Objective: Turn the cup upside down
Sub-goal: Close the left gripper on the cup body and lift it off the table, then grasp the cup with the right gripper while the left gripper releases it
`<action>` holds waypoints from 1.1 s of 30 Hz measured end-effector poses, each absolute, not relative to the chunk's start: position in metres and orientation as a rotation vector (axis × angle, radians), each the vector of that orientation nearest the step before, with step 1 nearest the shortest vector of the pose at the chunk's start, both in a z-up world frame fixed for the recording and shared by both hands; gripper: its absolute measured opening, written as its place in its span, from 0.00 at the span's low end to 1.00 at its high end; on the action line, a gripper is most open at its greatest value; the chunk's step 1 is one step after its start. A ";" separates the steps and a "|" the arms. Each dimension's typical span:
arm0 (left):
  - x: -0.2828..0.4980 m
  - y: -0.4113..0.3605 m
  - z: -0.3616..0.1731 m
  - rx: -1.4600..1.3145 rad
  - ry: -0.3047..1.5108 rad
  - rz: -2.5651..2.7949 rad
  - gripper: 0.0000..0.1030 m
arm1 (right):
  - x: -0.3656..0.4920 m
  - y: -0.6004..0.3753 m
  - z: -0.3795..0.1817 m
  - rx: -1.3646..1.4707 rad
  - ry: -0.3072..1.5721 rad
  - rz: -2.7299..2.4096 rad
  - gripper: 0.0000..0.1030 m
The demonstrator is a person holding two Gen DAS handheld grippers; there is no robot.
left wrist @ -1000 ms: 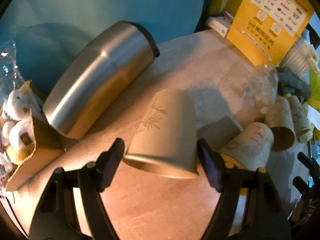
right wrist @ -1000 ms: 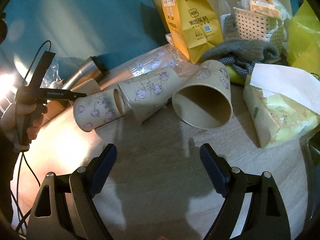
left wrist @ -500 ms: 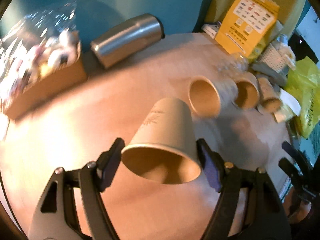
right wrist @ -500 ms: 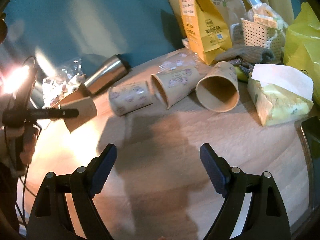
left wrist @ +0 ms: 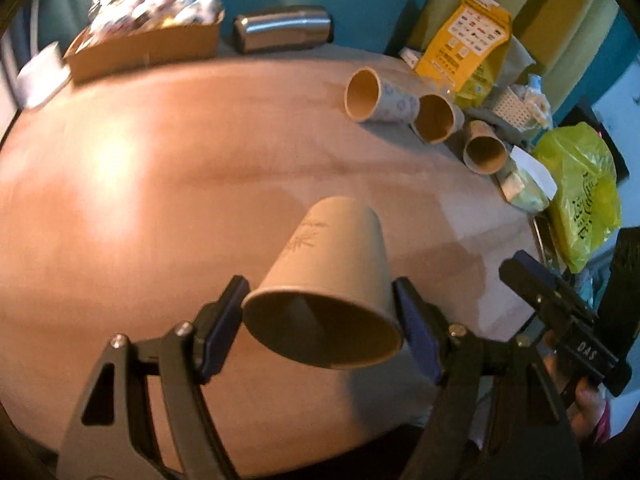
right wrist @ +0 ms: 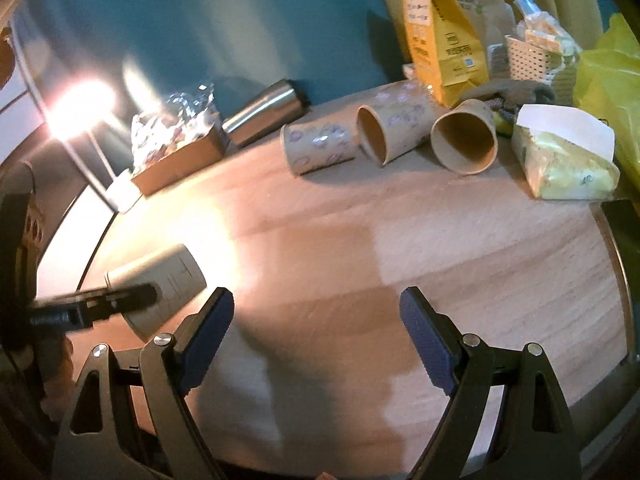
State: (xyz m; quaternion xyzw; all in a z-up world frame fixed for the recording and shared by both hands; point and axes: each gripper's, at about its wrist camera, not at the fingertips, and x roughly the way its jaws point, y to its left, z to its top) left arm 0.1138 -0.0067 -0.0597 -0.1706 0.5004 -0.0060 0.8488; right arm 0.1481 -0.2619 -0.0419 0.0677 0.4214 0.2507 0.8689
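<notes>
Left gripper (left wrist: 320,320) clamps paper cup (left wrist: 334,272) at rim, lower center of frame, mouth toward camera, apparently above table (left wrist: 160,184). Right gripper (right wrist: 316,336): fingers spread wide, nothing between, bottom center.

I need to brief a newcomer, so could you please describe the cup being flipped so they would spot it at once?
On the round wooden table, look to the near edge, away from the three cups lying by the yellow bag. There the left gripper clamps a paper cup: plain beige with a faint leaf sprig, not purple-patterned.
</notes>
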 end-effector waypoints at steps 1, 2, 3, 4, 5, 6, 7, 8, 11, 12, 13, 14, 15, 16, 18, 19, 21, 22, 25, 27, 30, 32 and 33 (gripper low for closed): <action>0.109 -0.009 -0.062 -0.370 1.055 -0.021 0.72 | 0.145 -0.261 -0.042 0.135 0.886 0.533 0.85; 0.105 -0.012 -0.066 -0.377 1.058 -0.019 0.72 | 0.142 -0.259 -0.042 0.131 0.890 0.538 0.85; 0.101 -0.014 -0.069 -0.380 1.056 -0.011 0.72 | 0.140 -0.258 -0.043 0.128 0.897 0.546 0.85; 0.098 -0.016 -0.071 -0.375 1.056 -0.006 0.72 | 0.139 -0.256 -0.044 0.123 0.908 0.552 0.85; 0.096 -0.019 -0.074 -0.372 1.057 -0.002 0.72 | 0.138 -0.254 -0.045 0.114 0.919 0.555 0.85; 0.093 -0.022 -0.077 -0.374 1.058 -0.004 0.72 | 0.137 -0.252 -0.046 0.101 0.927 0.557 0.85; 0.091 -0.024 -0.079 -0.372 1.058 -0.001 0.72 | 0.135 -0.250 -0.046 0.090 0.927 0.560 0.85; 0.089 -0.027 -0.082 -0.361 1.059 0.008 0.72 | 0.135 -0.248 -0.047 0.079 0.928 0.562 0.85; 0.085 -0.029 -0.091 -0.382 1.077 -0.002 0.72 | 0.136 -0.239 -0.048 0.059 0.946 0.575 0.85; 0.084 -0.028 -0.092 -0.387 1.080 -0.003 0.73 | 0.137 -0.234 -0.048 0.053 0.952 0.582 0.85; 0.084 -0.027 -0.093 -0.392 1.081 -0.005 0.73 | 0.137 -0.231 -0.048 0.048 0.955 0.587 0.85; 0.084 -0.026 -0.092 -0.396 1.079 -0.008 0.73 | 0.138 -0.228 -0.047 0.045 0.955 0.593 0.85; 0.085 -0.025 -0.092 -0.395 1.077 -0.009 0.73 | 0.138 -0.225 -0.047 0.043 0.954 0.598 0.85; 0.085 -0.024 -0.091 -0.395 1.076 -0.009 0.73 | 0.139 -0.221 -0.046 0.042 0.957 0.602 0.85; 0.085 -0.023 -0.090 -0.395 1.075 -0.019 0.74 | 0.141 -0.214 -0.045 0.047 0.968 0.610 0.85; 0.084 -0.022 -0.090 -0.392 1.078 -0.029 0.77 | 0.142 -0.211 -0.045 0.050 0.974 0.617 0.85; 0.083 -0.023 -0.090 -0.394 1.079 -0.054 0.80 | 0.145 -0.203 -0.046 0.061 0.998 0.638 0.85; 0.083 -0.023 -0.089 -0.396 1.079 -0.060 0.80 | 0.145 -0.199 -0.047 0.063 1.007 0.643 0.85; 0.080 -0.023 -0.086 -0.384 1.071 -0.087 0.80 | 0.146 -0.187 -0.051 0.078 1.044 0.667 0.85; 0.077 -0.020 -0.083 -0.383 1.061 -0.099 0.80 | 0.146 -0.178 -0.055 0.090 1.083 0.683 0.85; 0.073 -0.016 -0.081 -0.391 1.050 -0.127 0.80 | 0.143 -0.166 -0.061 0.074 1.119 0.691 0.85; 0.071 -0.014 -0.081 -0.394 1.043 -0.145 0.80 | 0.143 -0.160 -0.064 0.089 1.156 0.704 0.84; 0.071 -0.012 -0.082 -0.403 1.043 -0.158 0.80 | 0.144 -0.156 -0.066 0.088 1.170 0.704 0.84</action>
